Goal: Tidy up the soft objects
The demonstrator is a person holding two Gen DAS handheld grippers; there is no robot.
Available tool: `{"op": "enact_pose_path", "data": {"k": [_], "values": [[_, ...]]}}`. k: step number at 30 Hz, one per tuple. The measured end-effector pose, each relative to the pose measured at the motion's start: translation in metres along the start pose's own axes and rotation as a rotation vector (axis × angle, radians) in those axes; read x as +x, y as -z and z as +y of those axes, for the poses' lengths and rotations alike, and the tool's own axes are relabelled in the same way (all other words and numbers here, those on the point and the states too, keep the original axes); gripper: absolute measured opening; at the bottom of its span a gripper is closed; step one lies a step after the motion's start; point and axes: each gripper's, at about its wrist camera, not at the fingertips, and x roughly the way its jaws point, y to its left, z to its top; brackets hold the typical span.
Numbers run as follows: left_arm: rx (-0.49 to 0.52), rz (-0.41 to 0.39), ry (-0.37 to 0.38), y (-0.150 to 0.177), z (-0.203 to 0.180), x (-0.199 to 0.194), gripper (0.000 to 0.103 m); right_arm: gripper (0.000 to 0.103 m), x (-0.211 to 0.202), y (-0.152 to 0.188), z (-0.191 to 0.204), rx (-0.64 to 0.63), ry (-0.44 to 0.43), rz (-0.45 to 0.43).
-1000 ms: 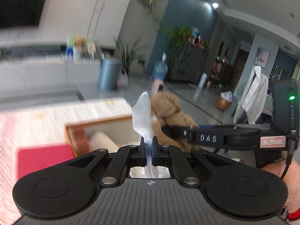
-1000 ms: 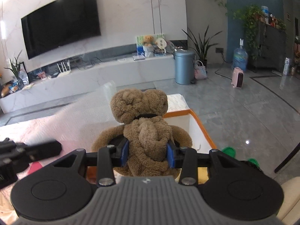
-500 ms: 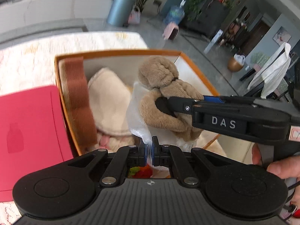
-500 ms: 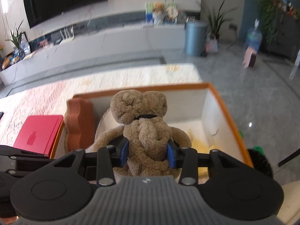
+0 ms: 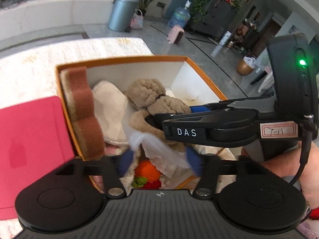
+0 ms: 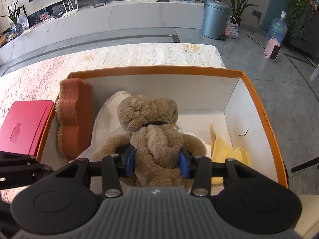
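We hold both grippers over an orange-rimmed cardboard box (image 6: 259, 107) that sits on a tabletop covered in a pale lace cloth (image 6: 139, 55). Our right gripper (image 6: 157, 162) points down into the box with its blue pads (image 6: 130, 162) against the flanks of a brown teddy bear (image 6: 151, 123); the jaws are opening, though the pads look to be touching the plush on both sides. The bear is upright inside the box, its back to the right wrist camera, roughly in the middle of the box floor. In the left wrist view our left gripper (image 5: 159, 160) has its jaws spreading wide, blurred with the motion, and a clear, crinkled plastic bag (image 5: 155, 147) lies loose between them, touched by neither pad as far as we can tell. Below that bag, at the near end of the box, lie an orange knitted toy (image 5: 146, 170) and a red one with a green tuft (image 5: 151, 184). A brown scalloped cushion (image 6: 74, 119) stands on edge against the left wall of the box, a cream plush piece (image 5: 109, 109) lies between it and the bear, and a yellow cloth (image 6: 225, 151) is crumpled in the right near corner. A red flat box (image 6: 22, 127) rests on the tabletop just outside the left wall.
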Motion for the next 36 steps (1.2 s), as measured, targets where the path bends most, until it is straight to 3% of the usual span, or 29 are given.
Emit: {"op": "enact_pose_path", "data": {"k": [2, 3, 5, 12, 16, 17, 19, 25, 28, 30, 33, 36], "values": [[0.004, -0.021, -0.012, -0.002, -0.007, -0.005, 0.078, 0.053, -0.006, -0.002, 0.0, 0.004, 0.007, -0.009], [-0.001, -0.025, -0.01, -0.002, -0.008, -0.009, 0.08, 0.064, -0.011, -0.003, 0.001, 0.009, 0.017, -0.016], [-0.016, -0.036, -0.005, -0.007, -0.008, -0.016, 0.085, 0.075, -0.023, -0.004, 0.001, 0.017, 0.027, -0.048], [0.014, -0.111, 0.007, -0.006, -0.029, -0.053, 0.088, 0.085, -0.076, -0.005, 0.003, 0.029, 0.053, -0.151], [0.044, -0.221, 0.018, 0.001, -0.044, -0.083, 0.088, 0.086, -0.114, 0.0, -0.002, 0.082, 0.033, -0.225], [0.058, -0.256, 0.018, 0.004, -0.048, -0.092, 0.088, 0.092, -0.125, 0.002, -0.003, 0.094, 0.032, -0.253], [0.081, -0.333, 0.008, 0.008, -0.057, -0.114, 0.088, 0.093, -0.146, 0.009, -0.002, 0.114, 0.042, -0.322], [0.24, -0.593, -0.049, 0.039, -0.091, -0.162, 0.087, 0.094, -0.201, 0.042, 0.0, 0.186, 0.013, -0.526], [0.319, -0.681, -0.134, 0.06, -0.108, -0.174, 0.087, 0.094, -0.226, 0.06, 0.004, 0.202, -0.007, -0.631], [0.33, -0.729, -0.187, 0.071, -0.114, -0.18, 0.087, 0.101, -0.24, 0.074, 0.008, 0.205, 0.011, -0.692], [0.309, -0.793, -0.234, 0.087, -0.118, -0.191, 0.089, 0.1, -0.255, 0.097, 0.016, 0.201, 0.02, -0.768], [0.294, -0.859, -0.313, 0.102, -0.121, -0.197, 0.097, 0.1, -0.259, 0.121, 0.025, 0.198, 0.013, -0.805]]}}
